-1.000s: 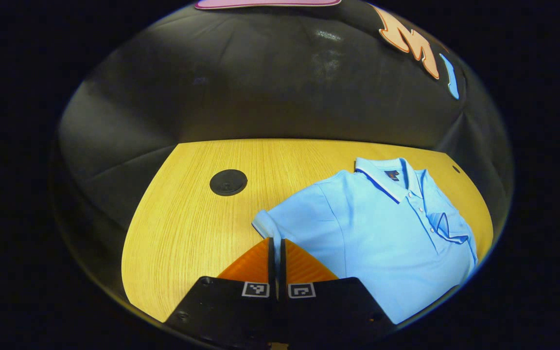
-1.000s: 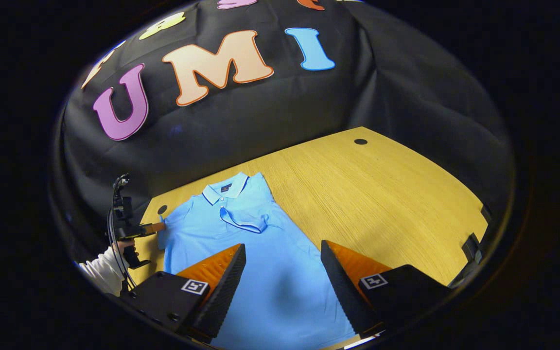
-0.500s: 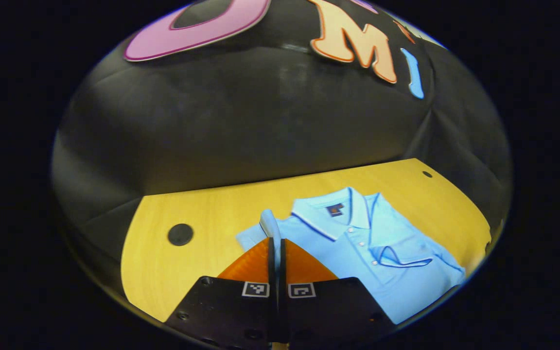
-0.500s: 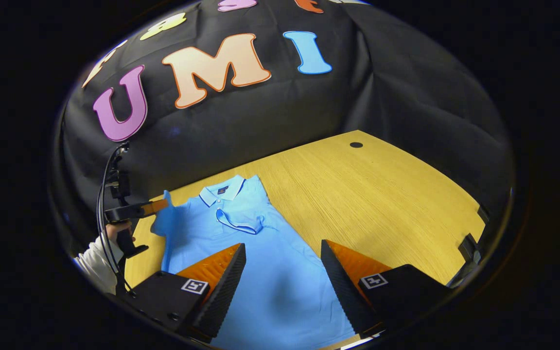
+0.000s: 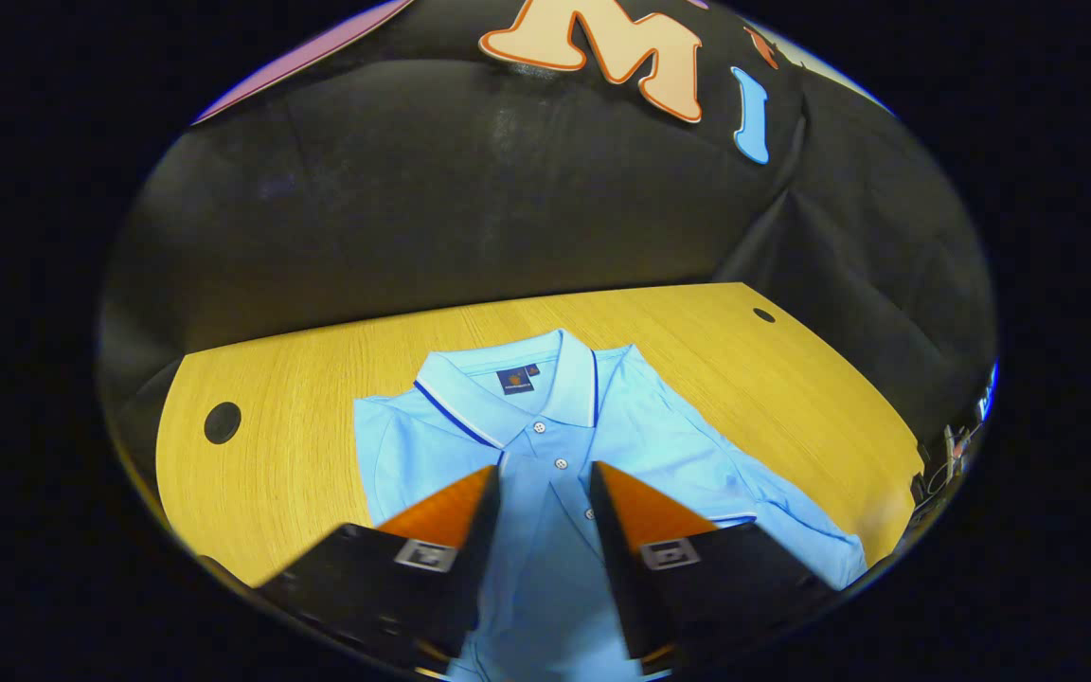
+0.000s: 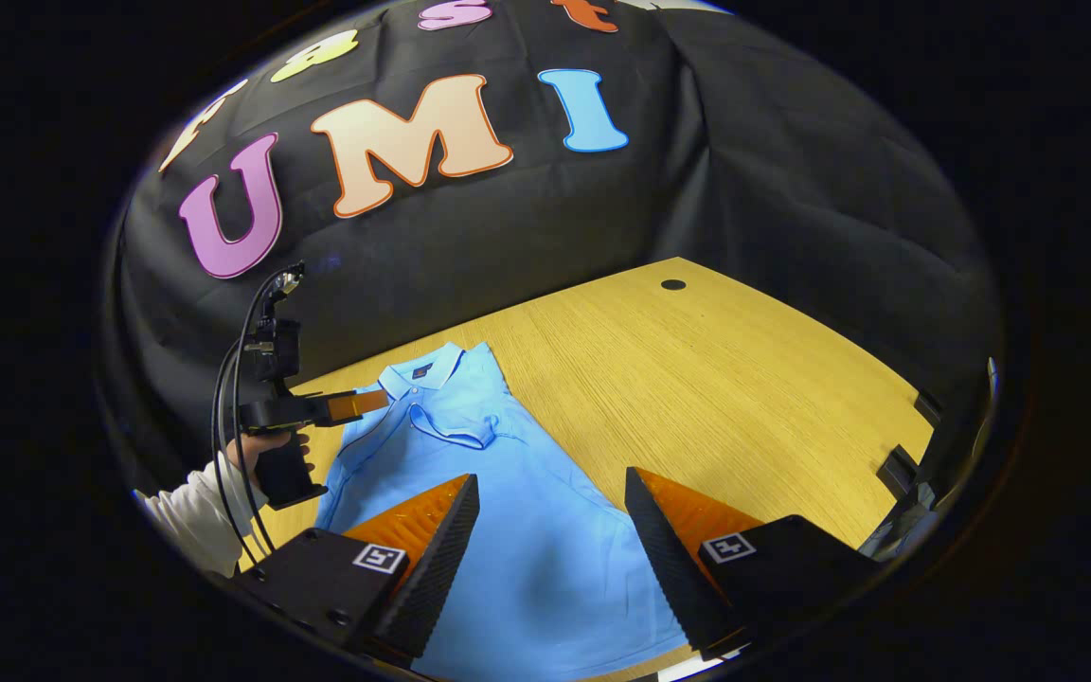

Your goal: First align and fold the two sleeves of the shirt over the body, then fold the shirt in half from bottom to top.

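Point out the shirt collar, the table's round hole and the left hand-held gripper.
collar (image 5: 545,398), left gripper view, on its front edge.
round hole (image 5: 223,422), left gripper view, at its centre.
left hand-held gripper (image 5: 543,478), left gripper view, midway between the open fingertips.

One shirt (image 5: 545,445), one table (image 5: 299,426), two claws.

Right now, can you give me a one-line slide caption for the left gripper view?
Open left gripper above the blue polo shirt lying on the wooden table.

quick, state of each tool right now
left tool: open, holding nothing, over the polo shirt.
right tool: open, holding nothing.
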`<state>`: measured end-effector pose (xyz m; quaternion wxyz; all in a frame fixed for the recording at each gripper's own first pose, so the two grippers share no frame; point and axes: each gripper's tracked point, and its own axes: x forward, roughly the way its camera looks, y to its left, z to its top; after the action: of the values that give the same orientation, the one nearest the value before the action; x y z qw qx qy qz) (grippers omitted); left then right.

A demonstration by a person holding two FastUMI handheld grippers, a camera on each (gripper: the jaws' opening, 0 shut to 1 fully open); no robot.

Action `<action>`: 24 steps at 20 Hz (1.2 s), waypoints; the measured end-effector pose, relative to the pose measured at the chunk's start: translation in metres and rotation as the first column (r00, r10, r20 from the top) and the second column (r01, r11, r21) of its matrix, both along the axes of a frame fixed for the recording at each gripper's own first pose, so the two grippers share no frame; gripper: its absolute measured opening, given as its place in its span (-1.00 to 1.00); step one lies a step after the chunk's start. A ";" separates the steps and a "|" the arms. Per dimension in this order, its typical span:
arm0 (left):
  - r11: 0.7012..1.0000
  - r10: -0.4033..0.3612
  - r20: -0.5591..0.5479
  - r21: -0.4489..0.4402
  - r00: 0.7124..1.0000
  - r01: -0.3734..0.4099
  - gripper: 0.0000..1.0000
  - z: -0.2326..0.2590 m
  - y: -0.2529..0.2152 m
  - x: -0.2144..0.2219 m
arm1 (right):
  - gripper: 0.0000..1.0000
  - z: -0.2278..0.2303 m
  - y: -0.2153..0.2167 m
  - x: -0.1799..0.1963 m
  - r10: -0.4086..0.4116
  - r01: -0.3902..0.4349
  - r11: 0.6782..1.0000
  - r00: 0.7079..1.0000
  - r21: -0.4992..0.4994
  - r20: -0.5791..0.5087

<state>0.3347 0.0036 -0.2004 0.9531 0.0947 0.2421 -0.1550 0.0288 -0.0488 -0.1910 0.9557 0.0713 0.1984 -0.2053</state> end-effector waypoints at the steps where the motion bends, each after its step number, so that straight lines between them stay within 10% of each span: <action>1: 1.000 0.012 0.016 0.007 1.000 -0.012 0.55 0.004 0.004 -0.006 | 0.94 -0.003 0.000 -0.004 0.008 -0.008 1.000 1.000 -0.007 -0.003; 2: 0.999 0.034 0.042 0.019 0.999 -0.035 0.97 0.004 0.008 -0.009 | 0.82 -0.005 -0.001 -0.008 0.015 -0.015 1.000 1.000 -0.009 -0.009; 10: 0.981 0.195 0.180 -0.038 0.964 -0.192 0.92 0.043 0.052 -0.161 | 0.94 -0.041 -0.004 -0.062 0.148 -0.148 0.989 0.987 -0.012 -0.056; 17: 0.922 0.387 0.096 -0.032 0.917 -0.386 0.92 -0.026 0.082 -0.328 | 0.95 -0.095 -0.012 -0.118 0.282 -0.287 0.958 0.948 -0.009 -0.146; 24: 0.881 0.474 0.038 -0.001 0.880 -0.474 0.92 -0.092 0.096 -0.406 | 0.95 -0.145 -0.043 -0.144 0.321 -0.339 0.940 0.918 -0.041 -0.234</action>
<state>-0.0714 0.0992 -0.2923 0.9660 0.0397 0.2409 0.0854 -0.1155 -0.0919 -0.3360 0.9502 -0.0253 0.3057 -0.0557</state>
